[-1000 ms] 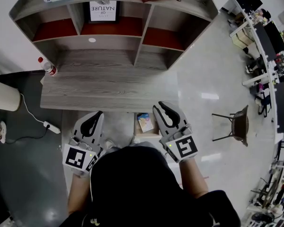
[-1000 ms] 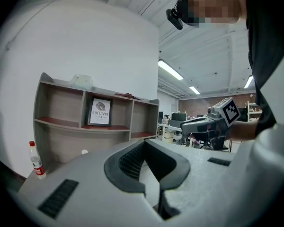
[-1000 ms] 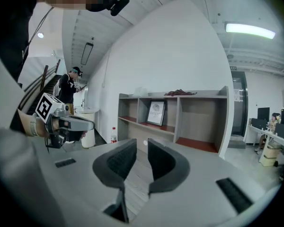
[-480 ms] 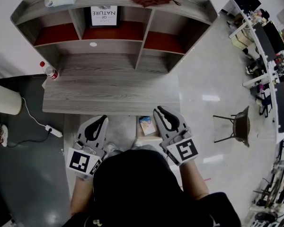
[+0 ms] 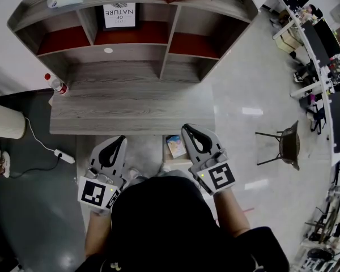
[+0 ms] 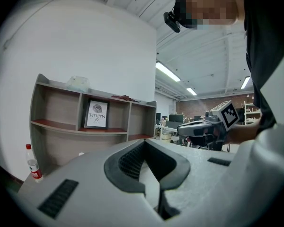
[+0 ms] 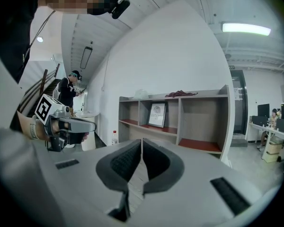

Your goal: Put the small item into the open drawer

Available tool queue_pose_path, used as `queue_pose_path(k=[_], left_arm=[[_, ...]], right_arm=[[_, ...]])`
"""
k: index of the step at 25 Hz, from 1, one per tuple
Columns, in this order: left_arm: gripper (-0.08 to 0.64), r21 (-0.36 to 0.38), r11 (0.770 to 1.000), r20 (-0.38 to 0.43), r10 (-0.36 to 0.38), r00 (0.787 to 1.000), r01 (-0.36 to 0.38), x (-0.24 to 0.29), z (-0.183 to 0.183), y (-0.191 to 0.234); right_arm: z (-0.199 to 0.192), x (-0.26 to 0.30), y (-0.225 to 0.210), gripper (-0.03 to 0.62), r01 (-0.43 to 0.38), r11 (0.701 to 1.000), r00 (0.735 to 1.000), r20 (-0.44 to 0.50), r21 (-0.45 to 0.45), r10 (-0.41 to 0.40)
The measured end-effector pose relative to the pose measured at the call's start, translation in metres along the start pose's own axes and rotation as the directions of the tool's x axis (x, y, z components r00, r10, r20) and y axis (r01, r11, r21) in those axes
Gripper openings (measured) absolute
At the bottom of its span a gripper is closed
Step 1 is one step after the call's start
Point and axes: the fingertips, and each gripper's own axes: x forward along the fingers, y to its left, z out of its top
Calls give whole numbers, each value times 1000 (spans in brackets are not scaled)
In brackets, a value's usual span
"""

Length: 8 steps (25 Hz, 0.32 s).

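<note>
1. Drawer [image 5: 171, 160]: open, pulled out toward the person from under the front edge of the desk [image 5: 130, 115], right of the desk's middle in the head view.
2. Drawer, look: a small shallow box, pale wood colour on the walls and floor that show. Its open top faces up. Its right side is hidden in the head view.
3. Small item [image 5: 174, 145]: flat, roughly rectangular packet, light blue with yellow and pinkish patches. The print is too small to read.
4. Small item, pose: it lies flat on the drawer floor, in the back part close under the desk edge, turned slightly askew to the drawer walls.
5. A strip of bare drawer floor shows in front of the item.
</note>
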Motion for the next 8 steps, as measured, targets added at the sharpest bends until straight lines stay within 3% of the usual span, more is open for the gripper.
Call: queue_pose_path(k=[8], left_arm=[[0,6,1000,-3,-5,1000,5,2,0,0]], right_arm=[[1,3,1,9,-20,1000,1000,12,-5,20]])
